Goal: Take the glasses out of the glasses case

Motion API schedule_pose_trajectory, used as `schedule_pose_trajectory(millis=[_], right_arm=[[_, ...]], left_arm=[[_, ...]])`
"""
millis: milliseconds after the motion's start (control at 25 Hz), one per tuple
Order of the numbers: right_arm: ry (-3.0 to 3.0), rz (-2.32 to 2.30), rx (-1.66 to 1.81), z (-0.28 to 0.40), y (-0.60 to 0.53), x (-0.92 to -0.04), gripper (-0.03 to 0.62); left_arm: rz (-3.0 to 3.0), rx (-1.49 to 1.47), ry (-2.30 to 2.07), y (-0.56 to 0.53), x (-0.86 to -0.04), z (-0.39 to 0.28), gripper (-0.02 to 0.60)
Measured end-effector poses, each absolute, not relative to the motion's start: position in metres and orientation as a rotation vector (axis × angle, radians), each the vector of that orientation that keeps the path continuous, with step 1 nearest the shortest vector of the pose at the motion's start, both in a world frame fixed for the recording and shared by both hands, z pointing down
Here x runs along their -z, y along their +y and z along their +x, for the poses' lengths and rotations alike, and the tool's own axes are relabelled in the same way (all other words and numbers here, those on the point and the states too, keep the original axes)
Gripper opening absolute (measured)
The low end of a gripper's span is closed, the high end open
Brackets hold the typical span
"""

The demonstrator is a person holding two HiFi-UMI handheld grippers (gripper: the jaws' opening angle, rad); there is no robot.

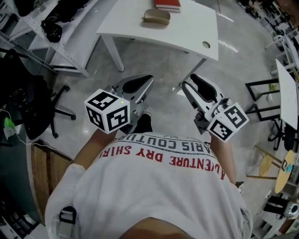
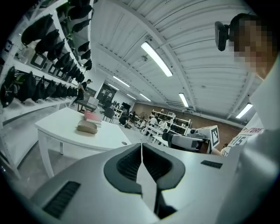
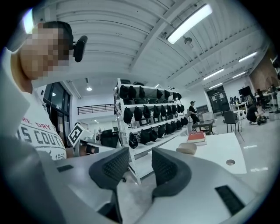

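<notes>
Glasses case (image 1: 156, 16) at twelve o'clock in our head view: a tan, rounded, oblong shell lying flat on the white worktop (image 1: 187, 32), and it looks shut from here. A red book (image 1: 167, 4) sits just behind it, toward one o'clock, close enough that we cannot tell whether they touch. A small round hole (image 1: 206, 45) shows in the worktop at four o'clock from the case.

We hold both grippers well short of the worktop, over bare floor. The left gripper (image 1: 147, 79) has its fingers (image 2: 129, 164) pressed together with nothing between them. The right gripper (image 1: 195, 78) has its fingers (image 3: 168, 168) apart, the gap empty. From the right gripper view the case lies at two o'clock beyond the fingers.
</notes>
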State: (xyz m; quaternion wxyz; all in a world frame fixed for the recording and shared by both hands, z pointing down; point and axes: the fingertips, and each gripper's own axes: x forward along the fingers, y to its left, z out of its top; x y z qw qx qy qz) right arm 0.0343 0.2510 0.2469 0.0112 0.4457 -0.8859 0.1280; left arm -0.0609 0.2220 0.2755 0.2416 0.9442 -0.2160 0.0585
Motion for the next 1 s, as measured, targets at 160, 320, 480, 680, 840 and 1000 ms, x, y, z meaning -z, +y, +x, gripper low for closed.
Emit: schedule_pose_trajectory(millis=[160, 320, 480, 680, 840, 1000], right_arm=[[-2.738, 1.444, -0.427, 0.053, 0.201, -0.249, 0.165], [-2.704, 1.484, -0.448, 0.068, 0.150, -0.253, 0.175], [-2.685, 1.491, -0.472, 0.074, 0.100, -0.260, 0.181], [-2.669, 1.501, -0.484, 0.084, 0.052, -0.268, 0.196], [-2.655, 1.511, -0.480, 0.087, 0.027, -0.269, 0.199], [-2.632, 1.505, -0.476, 0.087, 0.011, -0.274, 0.213]], left_arm=[[2.579, -0.182, -0.576, 0.173, -0.276, -0.047, 0.031], [2.560, -0.204, -0.564, 0.120, -0.281, -0.036, 0.031], [2.553, -0.232, -0.547, 0.067, -0.289, -0.029, 0.031], [2.541, -0.254, -0.540, 0.012, -0.301, -0.017, 0.031], [2.552, -0.260, -0.529, -0.015, -0.303, -0.013, 0.032], [2.541, -0.266, -0.537, -0.034, -0.313, -0.014, 0.031]])
